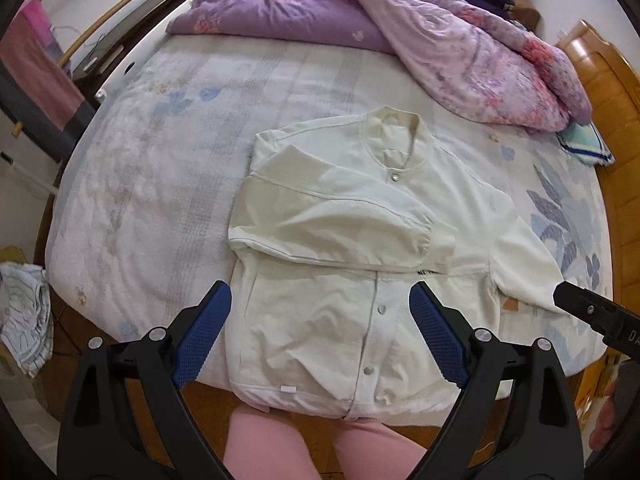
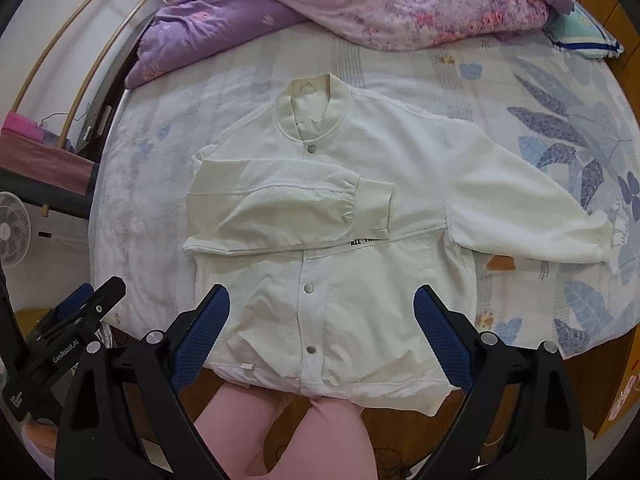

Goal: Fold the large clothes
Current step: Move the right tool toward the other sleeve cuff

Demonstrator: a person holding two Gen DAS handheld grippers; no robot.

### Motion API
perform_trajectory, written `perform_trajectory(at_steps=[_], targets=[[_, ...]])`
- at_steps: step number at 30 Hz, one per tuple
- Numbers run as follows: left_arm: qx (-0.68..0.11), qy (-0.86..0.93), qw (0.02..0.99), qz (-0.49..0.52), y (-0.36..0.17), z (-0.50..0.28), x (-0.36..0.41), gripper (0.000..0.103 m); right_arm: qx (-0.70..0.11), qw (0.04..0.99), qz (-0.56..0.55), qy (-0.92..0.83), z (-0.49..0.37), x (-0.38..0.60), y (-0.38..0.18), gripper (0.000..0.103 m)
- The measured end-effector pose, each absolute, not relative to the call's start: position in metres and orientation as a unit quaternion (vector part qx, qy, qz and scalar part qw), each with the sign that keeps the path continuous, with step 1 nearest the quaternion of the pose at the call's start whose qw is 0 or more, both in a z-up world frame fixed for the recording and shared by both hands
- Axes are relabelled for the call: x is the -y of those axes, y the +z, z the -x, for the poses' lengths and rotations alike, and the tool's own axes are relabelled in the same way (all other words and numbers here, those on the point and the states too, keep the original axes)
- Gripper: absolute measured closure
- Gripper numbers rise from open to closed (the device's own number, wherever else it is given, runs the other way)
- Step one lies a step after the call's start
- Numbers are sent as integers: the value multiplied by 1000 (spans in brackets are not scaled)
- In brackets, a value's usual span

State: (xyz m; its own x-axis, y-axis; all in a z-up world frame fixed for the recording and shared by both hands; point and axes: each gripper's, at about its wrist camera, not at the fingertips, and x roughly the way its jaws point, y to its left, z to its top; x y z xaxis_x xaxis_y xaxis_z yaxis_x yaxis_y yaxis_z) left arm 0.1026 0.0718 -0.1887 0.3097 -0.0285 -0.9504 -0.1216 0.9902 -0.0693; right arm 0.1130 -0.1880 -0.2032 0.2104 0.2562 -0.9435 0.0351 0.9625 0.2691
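Note:
A cream snap-button jacket [image 1: 352, 320] lies face up on the bed, collar far, hem hanging over the near edge; it also shows in the right wrist view [image 2: 360, 304]. Its left sleeve [image 2: 288, 212] is folded across the chest. Its right sleeve [image 2: 528, 208] lies spread out to the right. My left gripper [image 1: 320, 304] is open and empty above the jacket's lower front. My right gripper [image 2: 322, 308] is open and empty above the same lower front; its tip shows at the right of the left wrist view [image 1: 592, 312].
A purple floral quilt [image 1: 360, 20] is heaped at the bed's far side. A wooden bed frame [image 1: 608, 92] runs along the right. A small folded cloth [image 2: 584, 36] lies far right. Striped cloth [image 1: 24, 316] sits on the floor at left. The person's pink legs [image 2: 280, 432] stand against the near edge.

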Motion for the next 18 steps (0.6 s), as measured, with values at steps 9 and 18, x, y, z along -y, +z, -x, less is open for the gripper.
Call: perform_trajectory(at_steps=[9,18], targets=[[-567,-35,823,13,-171,-68,-27,12,-584,788,-197,4,-44,232,-182,10],[-567,-109,817,-5,-179,0,16,12,-553,794,-237,-87,54,279,-161,8]])
